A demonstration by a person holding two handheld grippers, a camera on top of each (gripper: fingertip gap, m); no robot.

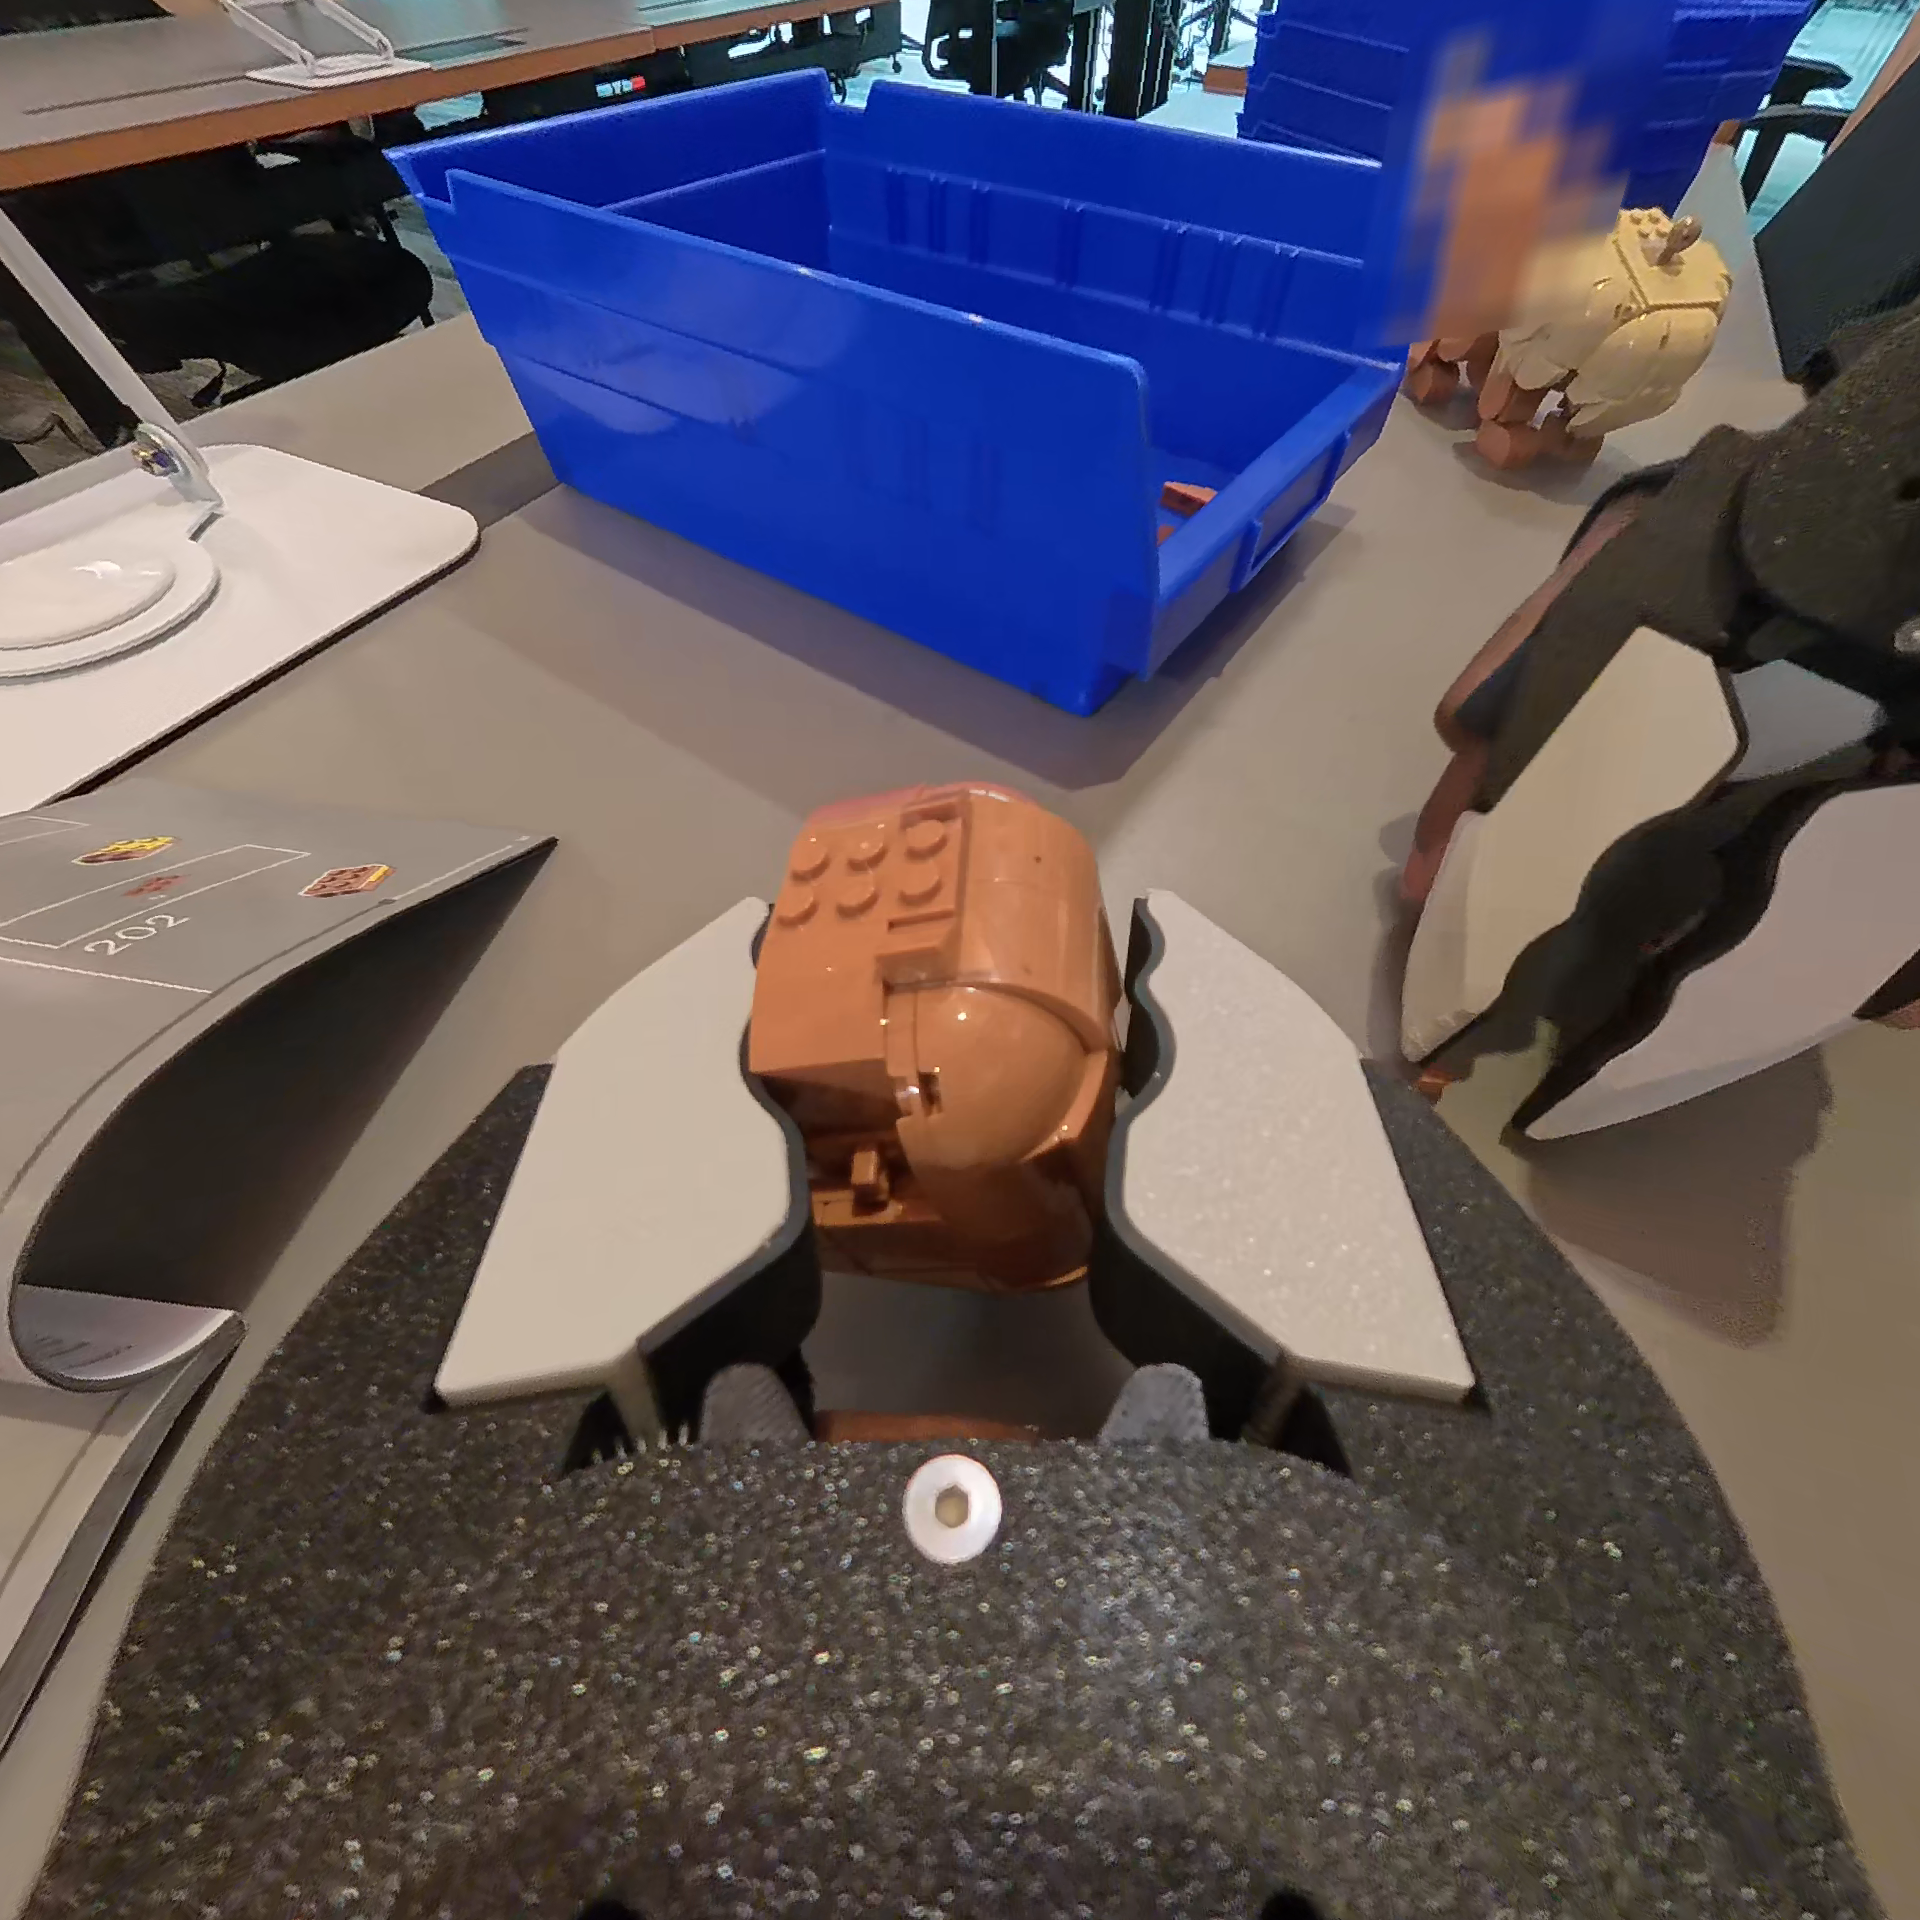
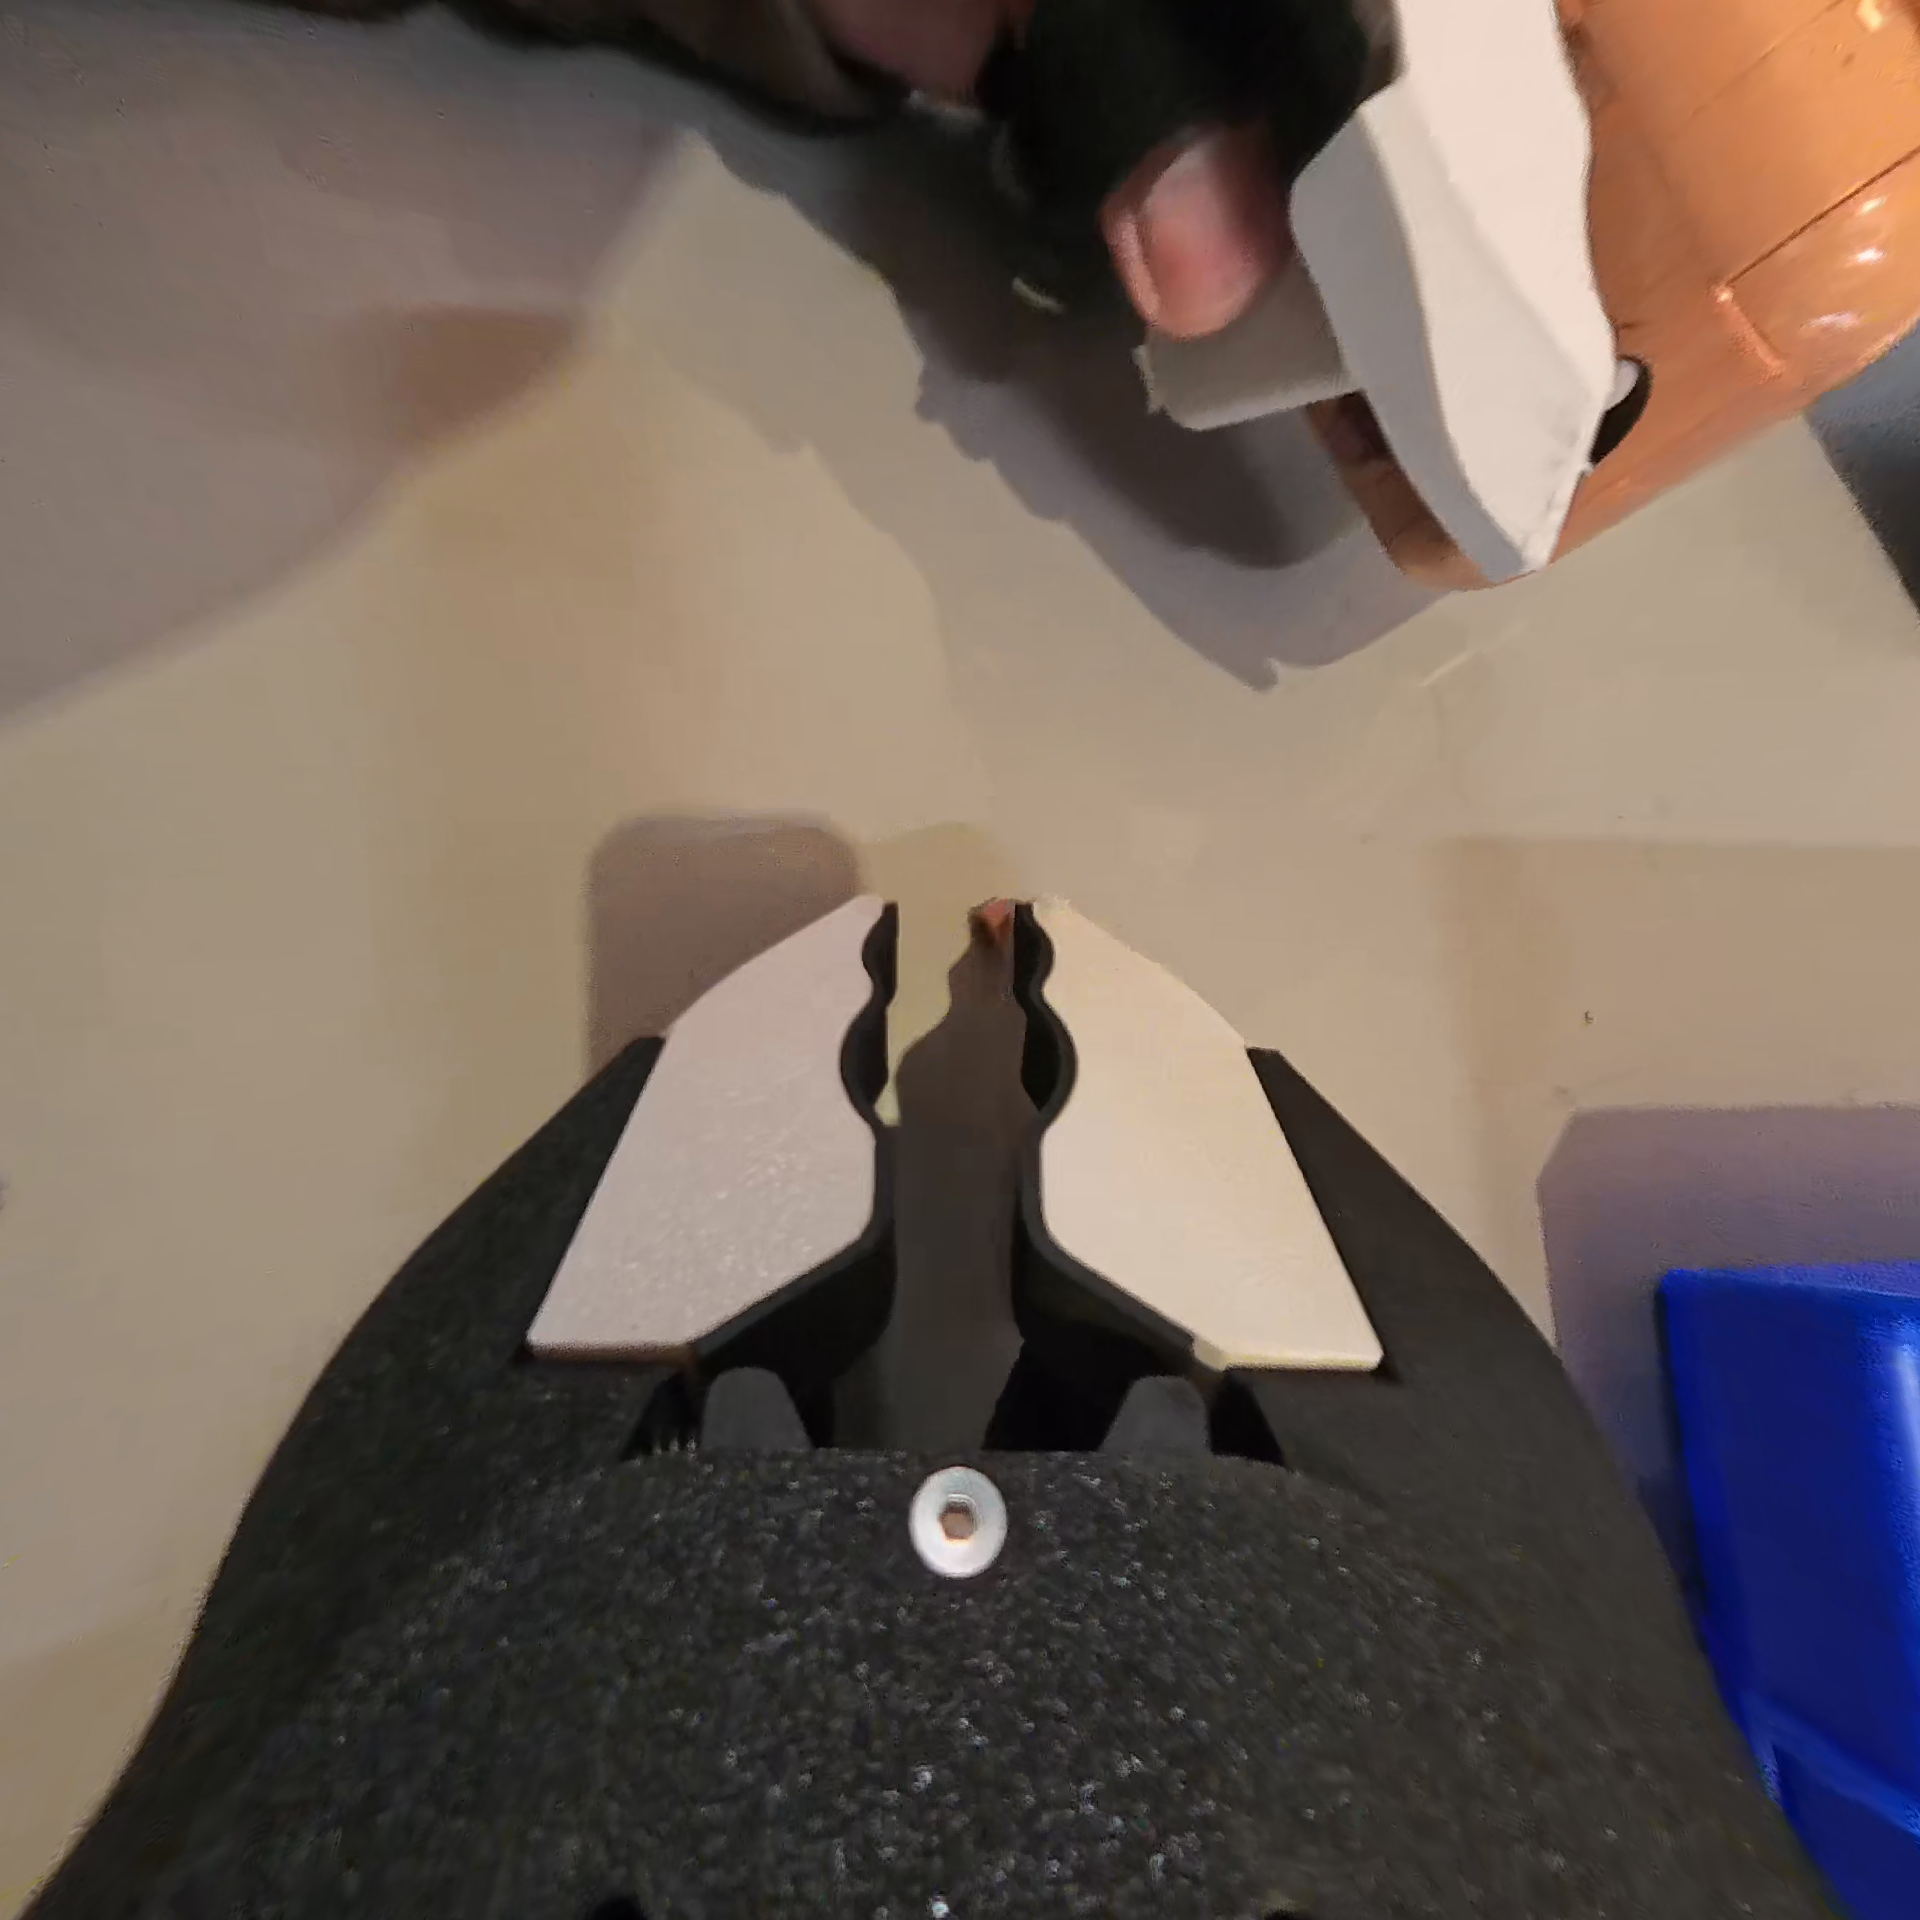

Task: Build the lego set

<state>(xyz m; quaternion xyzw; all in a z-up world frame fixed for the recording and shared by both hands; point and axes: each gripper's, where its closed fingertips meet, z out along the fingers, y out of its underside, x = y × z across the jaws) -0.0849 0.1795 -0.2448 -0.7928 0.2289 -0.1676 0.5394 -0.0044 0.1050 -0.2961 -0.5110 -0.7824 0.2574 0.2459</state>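
My left gripper (image 1: 951, 920) is shut on a brown lego assembly (image 1: 935, 1039) with studs on top and a rounded side, held above the grey table. The assembly also shows in the right wrist view (image 2: 1766, 208) beside one of that gripper's grey fingers (image 2: 1455, 312). My right gripper (image 2: 956, 914) points down at the table, its jaws a narrow gap apart. A small brown piece (image 2: 992, 920) lies at its tips against the right finger, not clamped. In the left wrist view the right gripper (image 1: 1470, 1091) is to the right of the assembly.
A blue bin (image 1: 831, 416) stands behind, with brown pieces inside; its corner shows in the right wrist view (image 2: 1818, 1558). A tan lego creature (image 1: 1590, 322) stands at the back right. An open instruction booklet (image 1: 208, 987) and a white stand base (image 1: 208, 582) lie left. A thumb (image 2: 1184, 249) presses the left gripper's trigger. The white stand base (image 1: 208, 582) is closer to my left gripper, around 30 centimeters from its tips; the right tips are 40 centimeters off.
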